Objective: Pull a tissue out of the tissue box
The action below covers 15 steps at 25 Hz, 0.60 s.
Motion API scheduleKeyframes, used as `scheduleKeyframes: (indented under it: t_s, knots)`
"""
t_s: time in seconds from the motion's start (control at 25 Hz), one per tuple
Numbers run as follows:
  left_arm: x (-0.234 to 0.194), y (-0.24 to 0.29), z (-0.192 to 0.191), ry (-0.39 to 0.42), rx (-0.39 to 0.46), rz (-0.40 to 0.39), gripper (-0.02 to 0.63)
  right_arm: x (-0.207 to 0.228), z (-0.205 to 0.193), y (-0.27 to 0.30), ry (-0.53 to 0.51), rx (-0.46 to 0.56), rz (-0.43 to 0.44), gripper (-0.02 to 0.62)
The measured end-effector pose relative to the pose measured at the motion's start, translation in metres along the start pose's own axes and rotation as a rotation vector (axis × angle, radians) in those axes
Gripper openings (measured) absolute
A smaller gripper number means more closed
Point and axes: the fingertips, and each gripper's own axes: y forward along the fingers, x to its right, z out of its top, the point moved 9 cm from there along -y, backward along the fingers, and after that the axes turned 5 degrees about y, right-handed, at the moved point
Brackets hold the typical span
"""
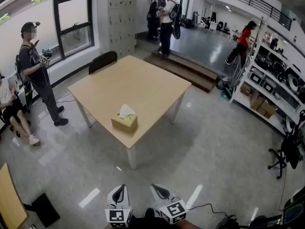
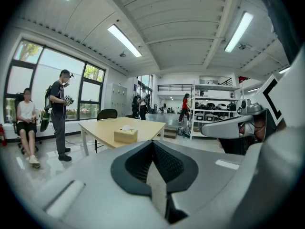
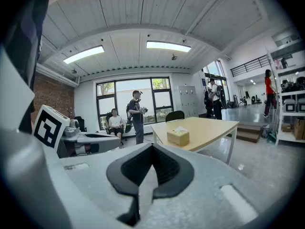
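A tan tissue box [image 1: 125, 123] stands near the front edge of a light wooden table [image 1: 143, 87], with a white tissue [image 1: 126, 110] sticking up from its top. My two grippers hover low over the floor, well short of the table. The left gripper [image 1: 119, 188] and the right gripper [image 1: 156, 188] are side by side, both shut and empty. In the left gripper view the jaws [image 2: 153, 141] meet, and the box [image 2: 126, 135] is far ahead. The right gripper view shows closed jaws [image 3: 152, 145] and the distant box [image 3: 177, 137].
A black chair [image 1: 102, 61] stands behind the table. One person [image 1: 40, 80] stands at the left holding grippers, and another [image 1: 12, 106] sits beside them. Storage shelves [image 1: 271, 80] line the right wall, and a low step [image 1: 186, 68] lies beyond the table. Another wooden tabletop [image 1: 9, 199] juts in at the bottom left.
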Motion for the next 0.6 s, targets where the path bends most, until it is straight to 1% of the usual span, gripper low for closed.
scheduleKeyframes:
  t_s: [0.16, 0.36, 0.6]
  knots:
    - [0.001, 0.002, -0.007, 0.009, 0.003, -0.01, 0.018, 0.002, -0.002, 0.0, 0.022, 0.007, -0.021, -0.009]
    - [0.004, 0.007, -0.011, 0.002, 0.007, -0.024, 0.018, 0.007, -0.004, -0.003, 0.048, -0.001, -0.034, -0.009]
    - [-0.005, 0.016, -0.011, 0.015, 0.004, -0.032, 0.018, 0.011, -0.004, 0.003, 0.054, -0.001, -0.06, -0.009]
